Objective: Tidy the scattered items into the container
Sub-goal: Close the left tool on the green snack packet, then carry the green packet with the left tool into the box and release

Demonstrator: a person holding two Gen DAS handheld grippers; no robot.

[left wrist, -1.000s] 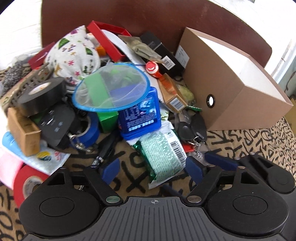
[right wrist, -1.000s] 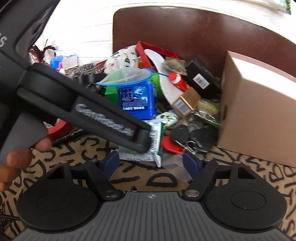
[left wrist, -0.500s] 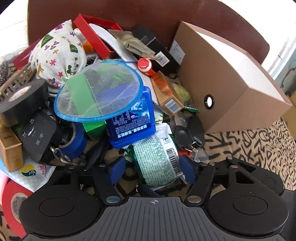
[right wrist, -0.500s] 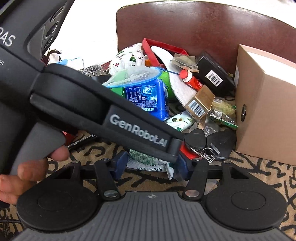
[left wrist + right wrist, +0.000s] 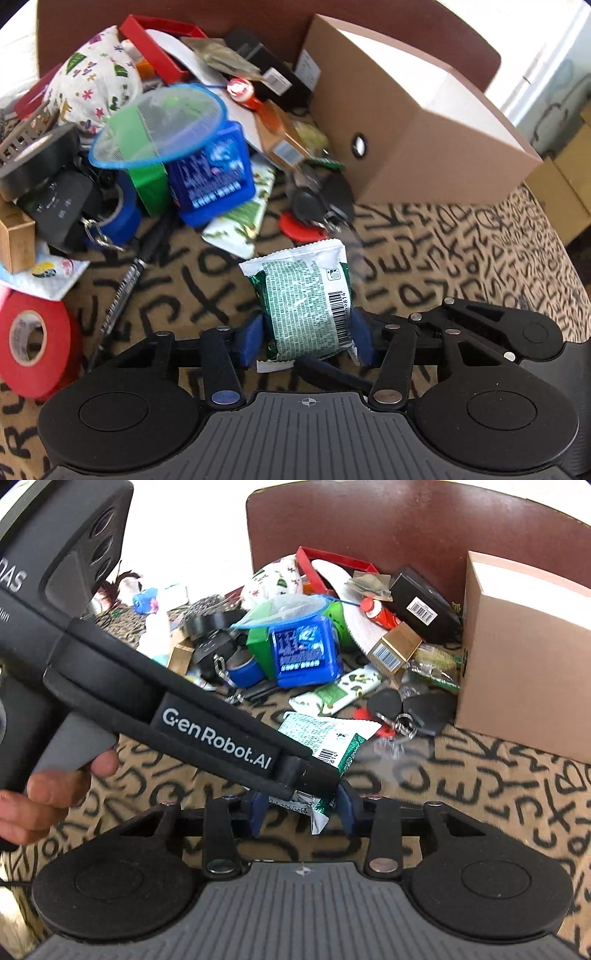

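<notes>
My left gripper (image 5: 306, 338) is shut on a green and white snack packet (image 5: 304, 302) and holds it above the patterned cloth, in front of the pile. The packet also shows in the right wrist view (image 5: 325, 738), with the left gripper's black body (image 5: 207, 731) crossing in front of it. My right gripper (image 5: 303, 810) sits just behind and below the packet's trailing edge, its blue pads apart and holding nothing. The brown cardboard box (image 5: 417, 122) stands to the right and also shows in the right wrist view (image 5: 524, 672).
A pile of clutter lies at the back left: a blue box (image 5: 210, 177) under a blue-rimmed mesh strainer (image 5: 159, 125), a floral pouch (image 5: 96, 88), tape rolls (image 5: 33, 332), a black pen (image 5: 125, 288), black keys (image 5: 317, 199). A dark chair back (image 5: 406, 528) stands behind.
My left gripper has closed on the snack packet and pulled it back out of the pile toward me. The right gripper has drawn back a little with it.
</notes>
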